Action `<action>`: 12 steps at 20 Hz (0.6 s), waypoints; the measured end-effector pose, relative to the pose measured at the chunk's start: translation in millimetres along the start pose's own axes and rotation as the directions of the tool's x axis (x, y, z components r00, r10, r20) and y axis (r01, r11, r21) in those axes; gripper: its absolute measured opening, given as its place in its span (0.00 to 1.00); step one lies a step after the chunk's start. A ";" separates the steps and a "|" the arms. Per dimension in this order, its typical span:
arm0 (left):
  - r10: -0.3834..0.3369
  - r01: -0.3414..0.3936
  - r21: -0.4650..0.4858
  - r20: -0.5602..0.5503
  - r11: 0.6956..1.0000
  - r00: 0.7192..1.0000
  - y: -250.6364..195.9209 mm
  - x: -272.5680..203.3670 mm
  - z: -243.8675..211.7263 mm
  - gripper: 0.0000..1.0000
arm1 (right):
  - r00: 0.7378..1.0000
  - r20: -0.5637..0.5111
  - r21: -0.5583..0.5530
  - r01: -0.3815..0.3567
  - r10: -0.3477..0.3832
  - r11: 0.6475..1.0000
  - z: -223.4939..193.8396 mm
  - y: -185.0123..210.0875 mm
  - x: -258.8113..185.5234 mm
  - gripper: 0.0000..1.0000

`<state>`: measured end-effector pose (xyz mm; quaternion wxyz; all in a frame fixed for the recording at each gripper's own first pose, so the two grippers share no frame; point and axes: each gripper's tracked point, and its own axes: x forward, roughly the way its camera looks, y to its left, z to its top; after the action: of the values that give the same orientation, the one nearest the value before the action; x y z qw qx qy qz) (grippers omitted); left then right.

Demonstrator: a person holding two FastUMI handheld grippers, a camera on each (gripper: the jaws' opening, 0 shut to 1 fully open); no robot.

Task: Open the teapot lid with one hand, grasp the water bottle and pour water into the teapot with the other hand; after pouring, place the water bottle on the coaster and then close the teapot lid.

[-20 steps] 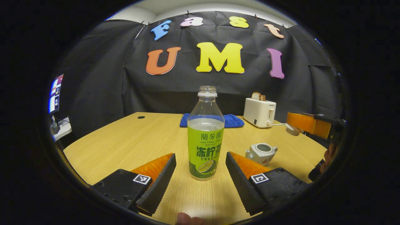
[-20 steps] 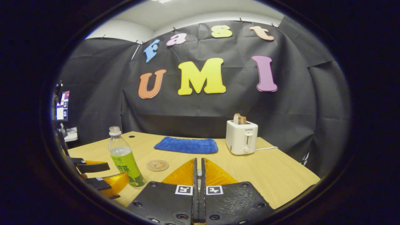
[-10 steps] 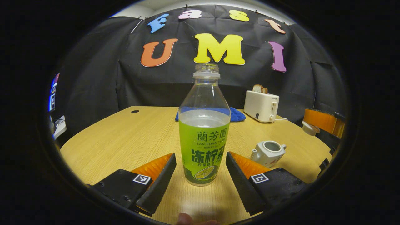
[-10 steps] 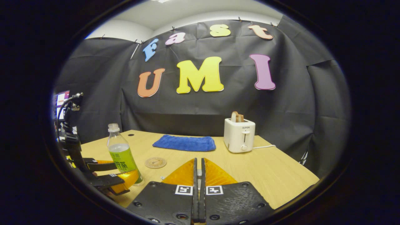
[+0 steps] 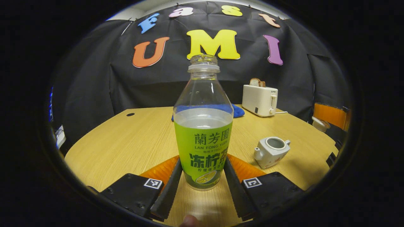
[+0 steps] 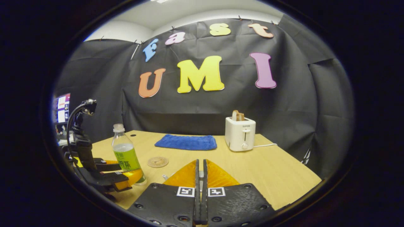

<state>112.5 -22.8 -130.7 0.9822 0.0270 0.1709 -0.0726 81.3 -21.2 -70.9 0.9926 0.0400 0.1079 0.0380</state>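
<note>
- Tabletop room: the pale wooden table (image 5: 135, 138) lies bare to the left of the clear plastic water bottle with a green label (image 5: 203, 132), out to the table's curved edge. Behind the bottle, toward the far edge, sit a folded blue cloth (image 6: 186, 142) and a white toaster (image 5: 259, 100).
- The left gripper view takes in a small white ceramic teapot (image 5: 271, 152), right of the bottle and apart from it, its mouth uncovered. Farther right of the bottle, the right gripper (image 5: 328, 116) hangs above the table edge with the white teapot lid (image 5: 319, 123) at its tip.
- The right gripper view takes in a round tan coaster (image 6: 157, 162), flat on the wood just right of the bottle, with bare table around it.
- The bottle stands upright, uncapped and part full, between the fingers of the left gripper (image 5: 203, 159). These press on the lower label, one on each side.
- The right gripper's fingers are drawn almost together, pinching a sliver of something pale in the slit. This looks to be the lid.
</note>
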 end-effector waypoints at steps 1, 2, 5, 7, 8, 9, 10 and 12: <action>-0.004 0.004 0.015 0.014 1.000 1.000 0.3 -2.1 10.0 0.77 | 1.000 0.000 0.010 0.006 -0.006 1.000 0.9 -4.1 -0.5 0.01; -0.006 0.005 0.028 0.028 1.000 1.000 -1.0 -4.2 18.8 0.77 | 1.000 0.005 0.019 0.015 -0.015 1.000 3.2 -8.6 -1.6 0.00; -0.029 0.023 0.066 0.081 0.998 0.996 -10.2 -13.2 41.1 0.76 | 0.999 0.004 0.023 0.054 -0.054 0.998 9.1 -31.1 -3.9 0.01; -0.018 0.007 0.123 0.088 0.992 0.996 -9.7 -17.8 49.1 0.75 | 0.997 -0.004 0.013 0.083 -0.083 0.996 13.6 -47.0 -6.3 0.01; -0.010 -0.004 0.154 0.089 0.988 0.996 -8.4 -19.6 52.0 0.75 | 0.995 -0.011 0.011 0.095 -0.095 0.995 14.0 -53.3 -7.2 0.01; -0.004 -0.013 0.181 0.092 0.983 0.996 -8.1 -21.2 56.0 0.75 | 0.995 -0.011 0.014 0.096 -0.096 0.995 15.9 -57.3 -8.1 0.01; 0.004 -0.023 0.200 0.095 0.979 0.995 -6.5 -21.7 58.6 0.75 | 0.995 -0.014 0.013 0.101 -0.101 0.995 17.2 -60.4 -8.6 0.00; 0.015 -0.034 0.228 0.084 0.973 0.996 -3.4 -20.6 57.4 0.75 | 0.995 -0.016 0.012 0.103 -0.103 0.995 16.7 -65.4 -8.0 0.00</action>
<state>111.8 -27.9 -69.9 0.9795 0.1393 0.1208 -0.0808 81.5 -88.1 -58.7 0.9921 0.0404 0.1178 -0.0135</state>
